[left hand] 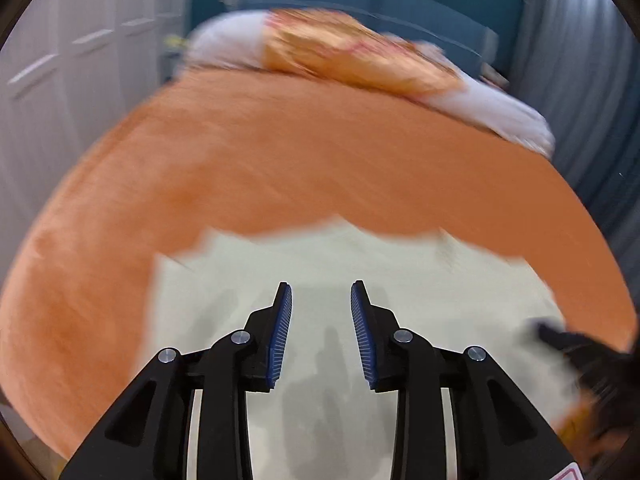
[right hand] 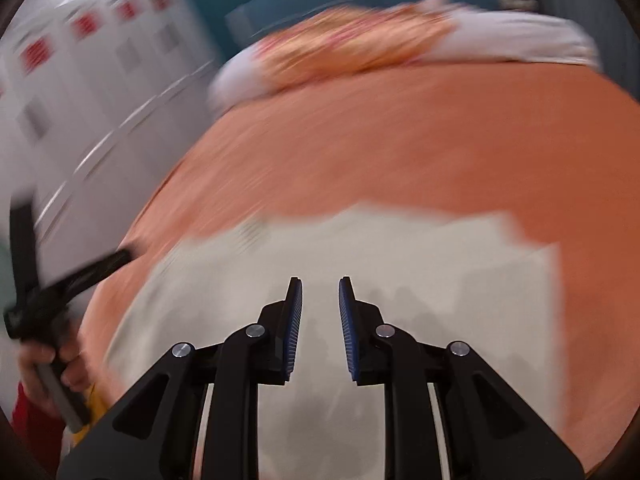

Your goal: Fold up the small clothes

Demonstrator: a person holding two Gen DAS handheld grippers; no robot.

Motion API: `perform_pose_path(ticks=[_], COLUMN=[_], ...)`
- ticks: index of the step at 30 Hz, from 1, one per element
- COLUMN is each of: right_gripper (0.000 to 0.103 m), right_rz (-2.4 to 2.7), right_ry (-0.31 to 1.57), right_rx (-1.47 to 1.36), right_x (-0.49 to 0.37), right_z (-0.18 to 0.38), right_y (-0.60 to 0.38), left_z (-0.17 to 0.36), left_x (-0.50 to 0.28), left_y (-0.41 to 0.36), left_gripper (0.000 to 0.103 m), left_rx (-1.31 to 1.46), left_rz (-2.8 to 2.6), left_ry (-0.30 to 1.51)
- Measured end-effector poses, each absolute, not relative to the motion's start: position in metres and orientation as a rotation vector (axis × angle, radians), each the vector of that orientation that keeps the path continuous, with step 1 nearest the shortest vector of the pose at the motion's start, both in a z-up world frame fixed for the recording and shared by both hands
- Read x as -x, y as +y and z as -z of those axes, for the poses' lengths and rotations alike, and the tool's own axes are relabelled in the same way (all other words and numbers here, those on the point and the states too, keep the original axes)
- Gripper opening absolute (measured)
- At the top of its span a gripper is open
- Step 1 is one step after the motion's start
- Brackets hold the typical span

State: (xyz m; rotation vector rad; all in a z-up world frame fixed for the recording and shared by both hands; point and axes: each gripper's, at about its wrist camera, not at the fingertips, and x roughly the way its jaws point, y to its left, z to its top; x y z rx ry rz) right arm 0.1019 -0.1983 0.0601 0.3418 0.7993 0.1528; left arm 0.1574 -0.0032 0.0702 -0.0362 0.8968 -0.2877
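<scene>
Both wrist cameras look steeply down, close over the same pale garment [left hand: 320, 264] [right hand: 360, 248] on the orange-covered bed [left hand: 280, 152] [right hand: 400, 132], facing the pillows [left hand: 360, 52] [right hand: 360, 44].

Black left claw [left hand: 321, 292], blue ribbed pads, silver screws; right claw [right hand: 320, 286] alike.

Garment [left hand: 320, 280] flat on the bed [left hand: 280, 168]; pillows [left hand: 360, 56] behind (far end); cabinets [left hand: 80, 60] left

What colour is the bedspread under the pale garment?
Orange bedspread, clearest in the left wrist view.
</scene>
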Motion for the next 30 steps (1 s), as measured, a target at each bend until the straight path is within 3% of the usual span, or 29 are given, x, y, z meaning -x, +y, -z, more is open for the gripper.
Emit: perform_pose_path(ticks=[5,9,12,16,18,19,24,30], right_gripper=[0.015,0.013,0.0,0.0,0.0,0.005,0.005,0.003], right_rz=[-0.256,-0.137,0.035,0.134,0.159,0.172,0.08,0.127], right_ry=[0.913,0.951,0.981,0.973,0.978,0.98,0.919,0.966], right_rx=[-0.23,-0.312,-0.355,-0.462,-0.44,-0.413,-0.397,-0.312], right_x=[-0.083,-0.057,-0.028,0.012,0.014,0.011,-0.008,-0.02], right_z=[-0.021,-0.007,0.006,0.012,0.007,0.004,-0.019,0.017], right_y=[-0.13,-0.186,-0.244,-0.293,-0.29,-0.283,-0.249,-0.232], left_z=[-0.018,-0.01,-0.007,0.002,0.0,0.0,0.002,0.004], left_x=[-0.133,-0.114,-0.103,-0.085,-0.084,-0.084,-0.075,-0.078], left_y=[-0.023,0.024,0.057,0.078,0.072,0.071,0.066,0.07], left_gripper=[0.03,0.03,0.03,0.028,0.027,0.027,0.026,0.026], left_rx=[-0.041,-0.027,-0.021,0.007,-0.025,-0.032,-0.047,-0.031], left_rz=[0.262,0.167,0.116,0.096,0.069,0.059,0.024,0.03], left_ry=[1.037,1.027,1.051,1.065,1.06,1.059,1.054,1.047])
